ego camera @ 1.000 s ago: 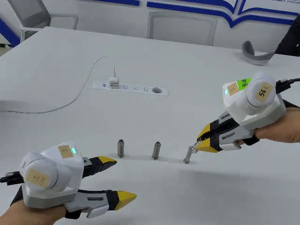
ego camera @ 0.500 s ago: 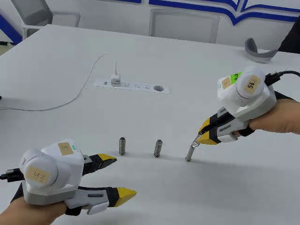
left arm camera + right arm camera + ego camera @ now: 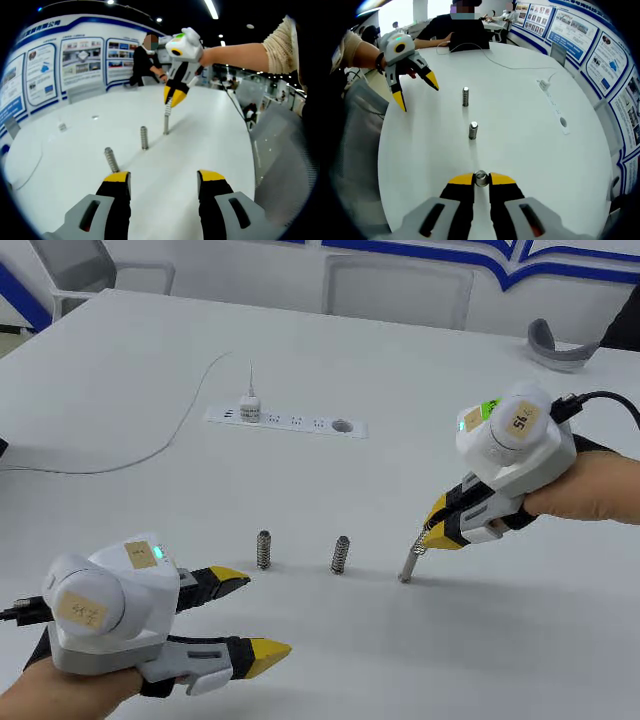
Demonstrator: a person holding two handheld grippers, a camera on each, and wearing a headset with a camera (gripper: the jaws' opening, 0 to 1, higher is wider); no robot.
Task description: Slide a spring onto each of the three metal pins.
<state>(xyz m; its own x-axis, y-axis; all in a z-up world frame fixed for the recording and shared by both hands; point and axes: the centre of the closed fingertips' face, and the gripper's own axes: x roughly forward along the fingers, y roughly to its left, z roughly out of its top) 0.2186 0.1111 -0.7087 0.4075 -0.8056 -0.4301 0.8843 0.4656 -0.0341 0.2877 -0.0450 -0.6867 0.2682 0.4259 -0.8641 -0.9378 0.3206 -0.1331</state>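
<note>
- Spring-clad pins stand upright in a row on the white bench [image 3: 150,370]: the left pin [image 3: 264,549] and the middle pin [image 3: 340,554], near each other but apart, each wrapped in a coil.
- To their right is the third pin [image 3: 407,568], bare along its lower part and leaning a little toward the right gripper [image 3: 435,530].
- That gripper's fingers are pinched together on the loose spring [image 3: 424,540], which runs from the yellow tips down to the top of the third pin. How far it reaches over the pin cannot be told.
- In the right gripper view the spring's round end [image 3: 480,178] sits clamped between the two yellow tips, with the other two pins in line beyond it.
- The left gripper [image 3: 250,615] is low at the near left of the bench, well apart from the pins, with its fingers spread wide and nothing between them.
- In the left gripper view the three pins line up ahead, with the right gripper above the farthest.
- Farther back lies a white power strip [image 3: 285,423] with a plug [image 3: 249,408] in it and a cable [image 3: 180,430] trailing left.
</note>
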